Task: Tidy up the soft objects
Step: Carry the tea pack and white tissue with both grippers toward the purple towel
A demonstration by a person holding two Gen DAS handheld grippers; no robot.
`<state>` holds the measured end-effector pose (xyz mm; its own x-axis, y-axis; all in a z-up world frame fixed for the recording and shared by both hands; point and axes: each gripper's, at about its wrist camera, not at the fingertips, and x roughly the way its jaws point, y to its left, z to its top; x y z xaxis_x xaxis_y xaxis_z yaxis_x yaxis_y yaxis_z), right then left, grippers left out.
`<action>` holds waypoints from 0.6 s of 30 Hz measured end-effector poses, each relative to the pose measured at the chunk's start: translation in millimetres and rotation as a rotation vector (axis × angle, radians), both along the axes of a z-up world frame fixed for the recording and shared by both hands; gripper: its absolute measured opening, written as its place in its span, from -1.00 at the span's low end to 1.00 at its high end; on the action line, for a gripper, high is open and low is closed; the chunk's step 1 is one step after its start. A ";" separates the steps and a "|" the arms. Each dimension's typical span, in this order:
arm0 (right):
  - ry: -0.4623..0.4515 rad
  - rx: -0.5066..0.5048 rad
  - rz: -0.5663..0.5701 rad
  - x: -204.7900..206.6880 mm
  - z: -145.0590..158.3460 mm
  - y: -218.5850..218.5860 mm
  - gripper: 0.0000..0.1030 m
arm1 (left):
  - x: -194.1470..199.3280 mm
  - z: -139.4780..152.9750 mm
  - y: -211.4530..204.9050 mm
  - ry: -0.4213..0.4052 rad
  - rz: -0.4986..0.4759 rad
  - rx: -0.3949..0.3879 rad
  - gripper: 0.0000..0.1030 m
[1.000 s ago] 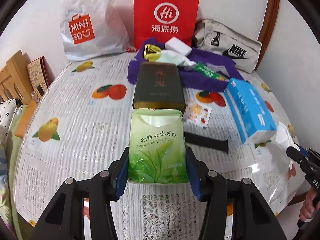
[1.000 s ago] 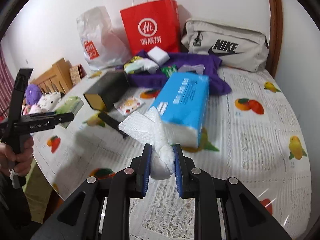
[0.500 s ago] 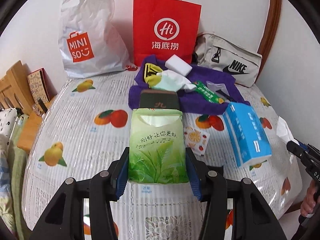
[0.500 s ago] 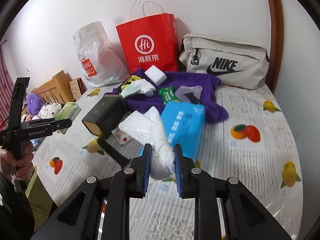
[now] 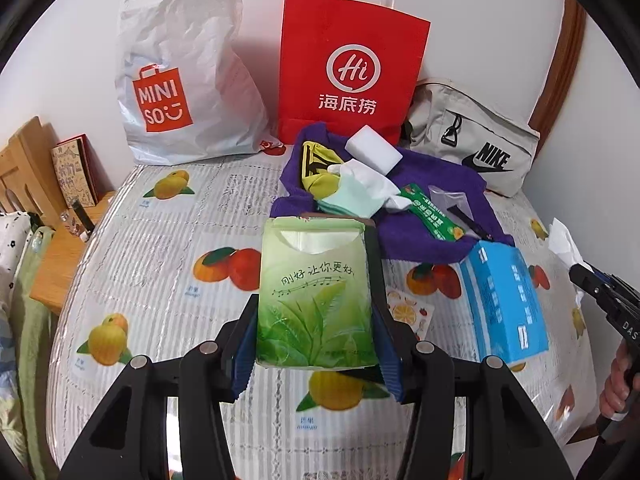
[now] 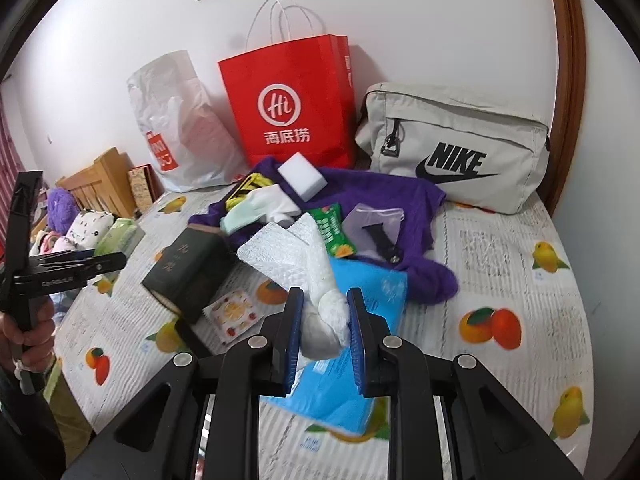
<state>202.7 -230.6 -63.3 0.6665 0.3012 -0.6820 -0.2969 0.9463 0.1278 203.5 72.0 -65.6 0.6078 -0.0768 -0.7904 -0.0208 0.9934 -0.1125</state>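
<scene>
My left gripper (image 5: 316, 336) is shut on a green tissue pack (image 5: 314, 292) and holds it above the table. My right gripper (image 6: 324, 328) is shut on a white tissue (image 6: 296, 256) and holds it above the blue tissue box (image 6: 352, 376). The blue tissue box also shows in the left wrist view (image 5: 506, 300), with the tissue (image 5: 564, 244) at the right edge. A purple towel (image 6: 376, 196) lies further back with a white sponge (image 6: 302, 176), a pale cloth (image 6: 256, 206) and a green packet (image 6: 332, 230) on it.
A dark box (image 6: 188, 270) and a fruit card (image 6: 234, 312) lie left of the blue box. A red paper bag (image 6: 292, 100), a white Miniso bag (image 5: 176, 80) and a grey Nike bag (image 6: 456, 148) stand against the wall. The table (image 5: 160, 248) has a fruit-print cover.
Both grippers have risen and drawn back from the table with their loads. The dark box is now hidden behind the green pack in the left wrist view.
</scene>
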 end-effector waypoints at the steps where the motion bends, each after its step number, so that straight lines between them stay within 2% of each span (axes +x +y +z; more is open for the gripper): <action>1: 0.000 -0.003 -0.004 5.2 0.0 0.0 -0.58 | 4.2 -0.3 -0.4 0.003 -0.005 -0.010 -0.04; 9: -0.002 -0.016 -0.034 42.9 1.2 -2.1 -0.58 | 40.3 -4.2 -14.3 0.030 -0.065 -0.092 -0.04; 18: 0.013 -0.036 -0.073 92.1 -9.0 -7.7 -0.58 | 74.4 -10.0 -25.5 0.049 -0.106 -0.105 -0.04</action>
<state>294.8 -238.3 -72.4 0.6766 0.2267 -0.7006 -0.2249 0.9696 0.0966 277.9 46.5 -75.6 0.5530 -0.2223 -0.8030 0.0756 0.9732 -0.2173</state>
